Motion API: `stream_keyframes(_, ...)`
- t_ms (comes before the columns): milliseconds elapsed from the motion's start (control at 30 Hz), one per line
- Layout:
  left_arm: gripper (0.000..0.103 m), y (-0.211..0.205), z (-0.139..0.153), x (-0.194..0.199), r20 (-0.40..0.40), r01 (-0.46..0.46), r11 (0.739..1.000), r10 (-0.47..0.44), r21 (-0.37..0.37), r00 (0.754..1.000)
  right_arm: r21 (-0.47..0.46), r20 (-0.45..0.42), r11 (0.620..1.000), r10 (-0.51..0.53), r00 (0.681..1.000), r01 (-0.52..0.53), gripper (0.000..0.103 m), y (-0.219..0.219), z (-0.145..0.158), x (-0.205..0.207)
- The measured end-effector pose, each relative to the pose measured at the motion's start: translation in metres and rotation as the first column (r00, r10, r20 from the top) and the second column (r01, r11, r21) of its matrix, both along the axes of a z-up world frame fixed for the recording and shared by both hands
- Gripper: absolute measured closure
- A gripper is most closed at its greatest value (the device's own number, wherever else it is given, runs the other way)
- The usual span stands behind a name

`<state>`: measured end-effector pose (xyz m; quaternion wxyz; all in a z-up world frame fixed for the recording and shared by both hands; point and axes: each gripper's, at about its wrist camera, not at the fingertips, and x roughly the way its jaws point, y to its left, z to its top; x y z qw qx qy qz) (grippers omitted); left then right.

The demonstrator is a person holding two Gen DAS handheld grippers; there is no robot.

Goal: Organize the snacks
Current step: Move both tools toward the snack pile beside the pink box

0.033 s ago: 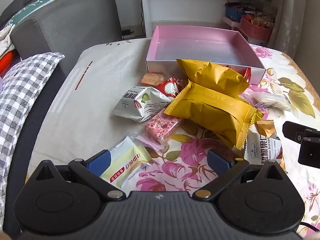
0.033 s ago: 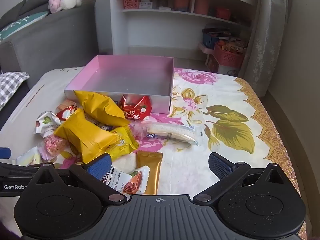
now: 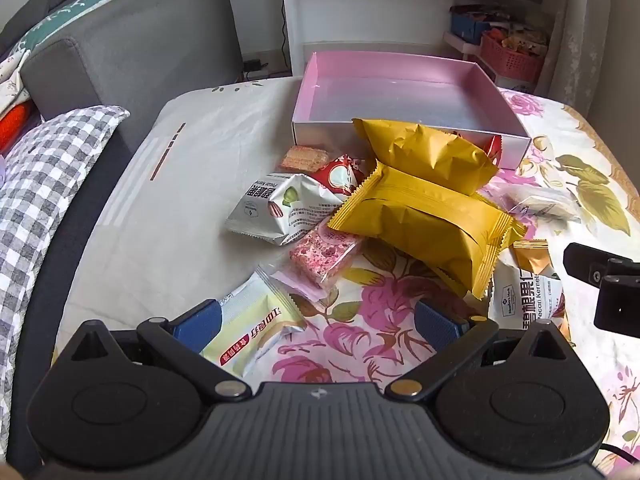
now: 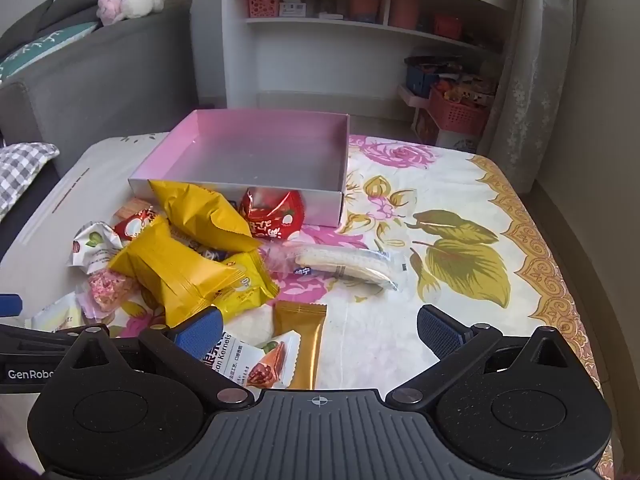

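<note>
Ahead of both sets of jaws, the snacks lay in a loose heap on a flowered bedsheet, right against the near wall of a shallow pink box whose floor was bare. Two big yellow packets dominated the pile, one resting partly on the other, both puffed and crinkled with zigzag ends. Two white pecan packs showed: one beyond the left gripper's jaws, the other just under the right gripper's jaws, beside one slim gold stick. One pink speckled bar in clear wrap sat straight ahead of the left jaws, and one pale cream packet lay between them near the left pad, not pinched. One red packet leaned at the box wall, and one long white wafer in clear film lay ahead of the right jaws. Both pairs of jaws stood wide apart, gripping nothing.
</note>
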<state>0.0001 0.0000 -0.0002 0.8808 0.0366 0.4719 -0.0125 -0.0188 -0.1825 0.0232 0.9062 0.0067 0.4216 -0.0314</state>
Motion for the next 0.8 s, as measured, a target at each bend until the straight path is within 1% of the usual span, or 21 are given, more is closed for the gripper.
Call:
stream_keyframes(33, 0.0, 0.0005, 0.0, 0.0002, -0.001, 0.0, 1.0, 0.0, -0.003, 1.0, -0.006, -0.014, 1.0, 0.0, 1.0, 0.0, 0.0, 0.0004, -0.0001, 0.0007)
stream_keyframes(200, 0.0, 0.0072, -0.0004, 0.0045, -0.009, -0.003, 1.0, 0.003, -0.01, 1.0, -0.008, -0.007, 1.0, -0.004, 1.0, 0.004, 0.0, 0.0007, 0.0004, 0.0006)
stream_keyframes(233, 0.0, 0.0016, 0.0044, 0.0039, -0.003, -0.003, 1.0, 0.003, 0.002, 1.0, -0.009, -0.011, 1.0, -0.001, 1.0, 0.001, 0.0, 0.0014, -0.0003, 0.0008)
stream_keyframes(367, 0.0, -0.0004, 0.004, -0.0015, 0.012, 0.003, 1.0, -0.003, 0.016, 1.0, -0.004, -0.011, 1.0, 0.0, 1.0, 0.0, 0.0, 0.0016, -0.0001, 0.0026)
stream_keyframes(800, 0.0, 0.0034, 0.0055, -0.0004, 0.016, 0.001, 1.0, -0.001, 0.011, 1.0, -0.003, -0.012, 1.0, 0.003, 1.0, -0.003, 0.0, 0.0067, -0.0087, 0.0041)
